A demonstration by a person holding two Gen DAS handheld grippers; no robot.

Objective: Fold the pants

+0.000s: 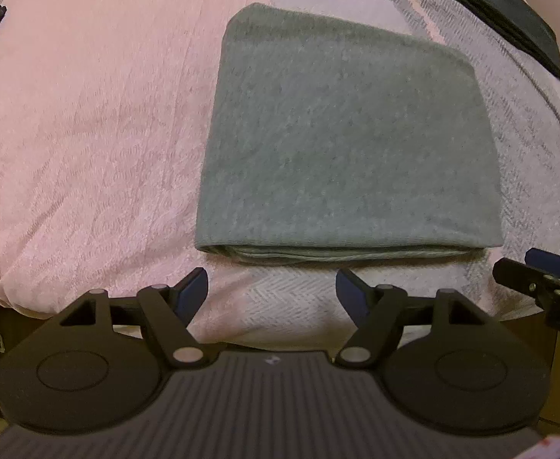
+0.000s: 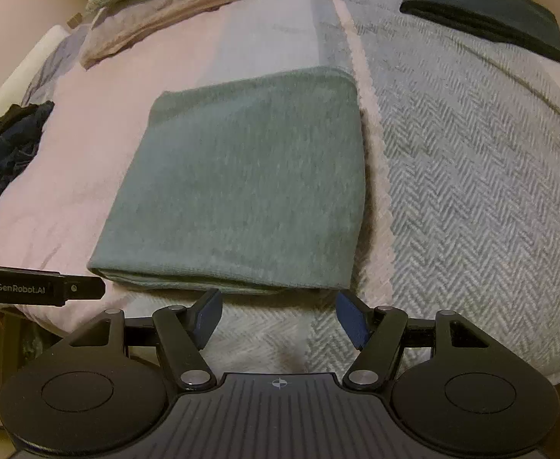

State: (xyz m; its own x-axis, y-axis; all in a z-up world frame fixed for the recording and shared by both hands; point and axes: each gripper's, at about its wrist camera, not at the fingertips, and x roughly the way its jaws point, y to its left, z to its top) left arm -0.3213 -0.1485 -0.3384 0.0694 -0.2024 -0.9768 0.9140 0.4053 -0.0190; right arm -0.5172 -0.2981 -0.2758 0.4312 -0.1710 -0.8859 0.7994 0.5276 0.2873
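The grey-green pants (image 1: 348, 145) lie folded into a neat rectangle on the bed, stacked layers showing along the near edge. In the right wrist view the same pants (image 2: 241, 183) sit just beyond the fingers. My left gripper (image 1: 272, 287) hovers open a little short of the near edge, holding nothing. My right gripper (image 2: 278, 308) is open too, empty, just short of that edge. The right gripper's tip (image 1: 540, 271) shows at the right edge of the left wrist view, and the left gripper's tip (image 2: 50, 287) at the left edge of the right wrist view.
A pink bedspread (image 1: 88, 134) and a grey herringbone blanket (image 2: 471, 191) cover the bed. A dark folded garment (image 2: 486, 11) lies at the far right. Dark crumpled clothes (image 2: 12, 134) sit at the left, with pillows and loose cloth (image 2: 146, 7) behind. The bed's near edge is under the grippers.
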